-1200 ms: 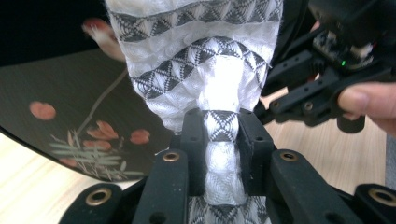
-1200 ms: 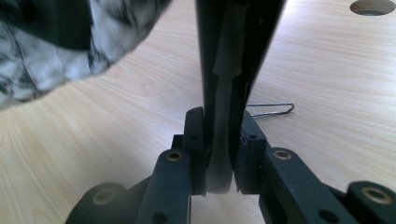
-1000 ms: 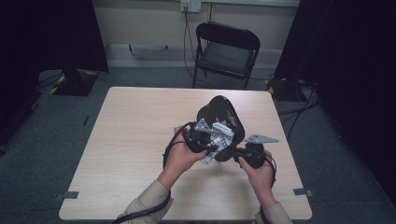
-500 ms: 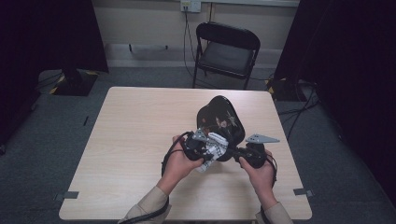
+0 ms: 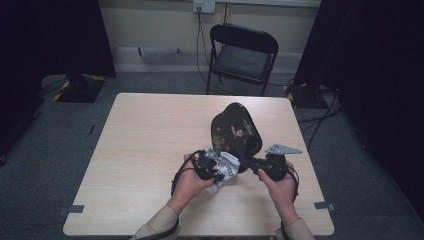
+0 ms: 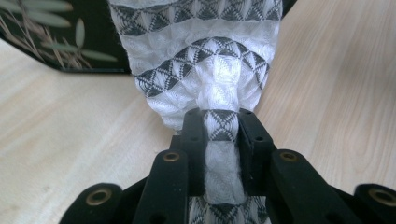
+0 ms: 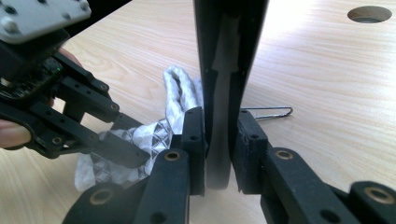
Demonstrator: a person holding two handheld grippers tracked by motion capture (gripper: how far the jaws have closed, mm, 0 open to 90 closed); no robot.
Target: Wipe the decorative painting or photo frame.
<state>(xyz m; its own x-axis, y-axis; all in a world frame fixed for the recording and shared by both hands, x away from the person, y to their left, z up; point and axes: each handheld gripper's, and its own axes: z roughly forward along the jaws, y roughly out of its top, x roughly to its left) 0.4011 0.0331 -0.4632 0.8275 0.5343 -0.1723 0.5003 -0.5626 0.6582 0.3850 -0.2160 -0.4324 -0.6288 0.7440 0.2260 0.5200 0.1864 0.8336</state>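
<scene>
A black lacquered tray [image 5: 235, 132] with a painted plant pattern stands tilted up on its edge over the table. My right gripper [image 5: 248, 162] is shut on its lower rim, and in the right gripper view the rim [image 7: 229, 56] rises between the jaws [image 7: 219, 126]. A white cloth [image 5: 226, 169] with grey triangle bands is bunched at the tray's lower left. My left gripper [image 5: 220, 166] is shut on it; its own view shows the cloth [image 6: 210, 70] pinched between the pads [image 6: 220, 123], with the tray [image 6: 56, 42] behind.
The light wooden table [image 5: 150, 140] has free room to the left and behind. A thin wire clip [image 7: 268, 112] lies on it beside the tray, and a round hole [image 7: 369, 14] is in the top. A black folding chair [image 5: 242, 55] stands beyond the far edge.
The left hand has sunk with the cloth, from the tray's face down to its lower edge near the table. The right hand and tray have kept still.
</scene>
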